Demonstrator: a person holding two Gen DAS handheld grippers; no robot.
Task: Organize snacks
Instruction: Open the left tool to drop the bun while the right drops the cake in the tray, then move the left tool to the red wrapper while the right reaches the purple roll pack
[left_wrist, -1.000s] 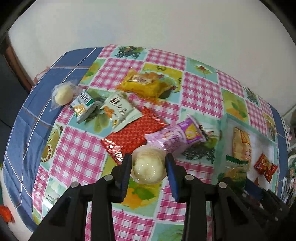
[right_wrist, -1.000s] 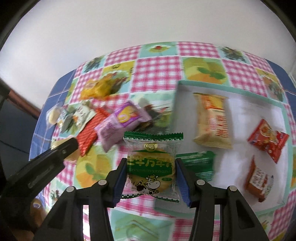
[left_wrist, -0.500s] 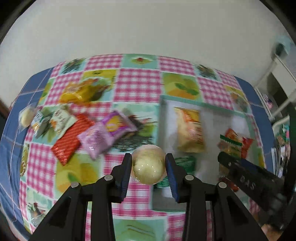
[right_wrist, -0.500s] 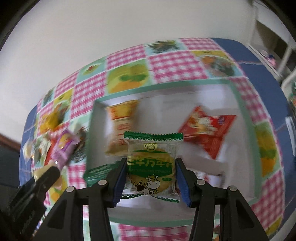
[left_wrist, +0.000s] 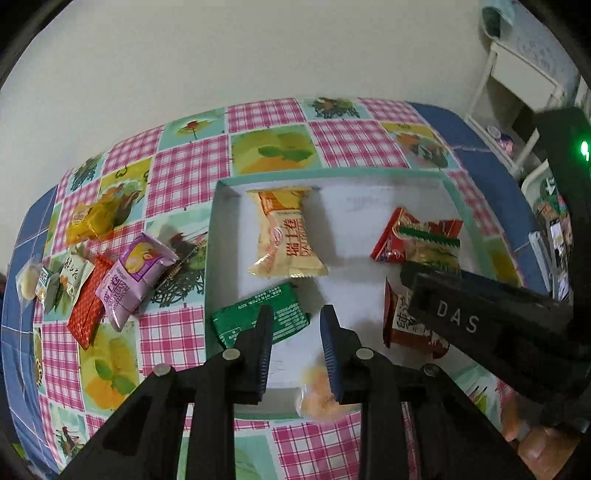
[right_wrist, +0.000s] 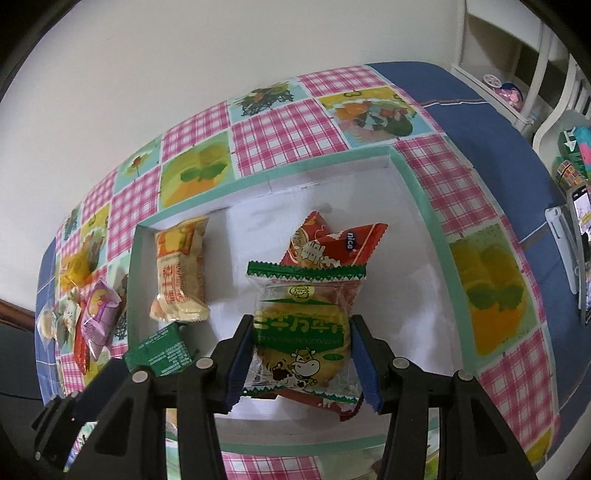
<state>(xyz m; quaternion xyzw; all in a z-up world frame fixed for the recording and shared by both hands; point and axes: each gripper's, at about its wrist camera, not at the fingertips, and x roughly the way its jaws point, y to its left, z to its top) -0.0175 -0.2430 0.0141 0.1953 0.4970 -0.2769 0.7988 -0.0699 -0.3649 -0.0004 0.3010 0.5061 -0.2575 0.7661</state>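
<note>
A white tray with a teal rim (left_wrist: 332, 173) lies on the checked tablecloth. In it are an orange-yellow packet (left_wrist: 286, 236), a green packet (left_wrist: 258, 321) and two red packets (left_wrist: 391, 240) (left_wrist: 402, 321). My left gripper (left_wrist: 296, 321) hangs over the tray's near side with its jaws narrow and nothing between the tips. A clear-wrapped bun (left_wrist: 317, 391) shows blurred below its right finger, at the tray's near rim. My right gripper (right_wrist: 301, 332) is shut on a clear packet with green edges and a cow print (right_wrist: 301, 325), over the tray's middle.
Left of the tray lie loose snacks: a purple packet (left_wrist: 133, 273), a red one (left_wrist: 88, 306), a yellow one (left_wrist: 88, 218) and several small ones at the cloth's edge. A white shelf (left_wrist: 517, 74) and a phone stand (right_wrist: 565, 254) are at the right.
Both grippers have swung from the loose snack pile to over the tray. The bun that sat between the left fingers is no longer there and shows blurred lower down.
</note>
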